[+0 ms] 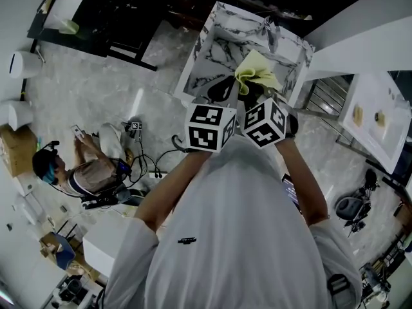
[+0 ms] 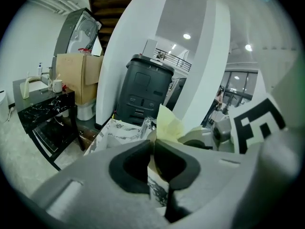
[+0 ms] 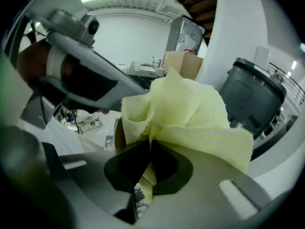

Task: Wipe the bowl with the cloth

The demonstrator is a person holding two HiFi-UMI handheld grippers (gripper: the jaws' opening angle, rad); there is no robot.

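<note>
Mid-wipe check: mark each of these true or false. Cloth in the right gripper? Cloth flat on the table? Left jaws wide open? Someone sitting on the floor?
1. The right gripper is shut on the yellow cloth. True.
2. The cloth lies flat on the marble-patterned table. False: it is bunched up in the right gripper's jaws, above the table.
3. The left gripper has its jaws wide open. False: they are closed on a thin pale edge, apparently the rim of the bowl.
4. A person sits on the floor at the left of the head view. True.
</note>
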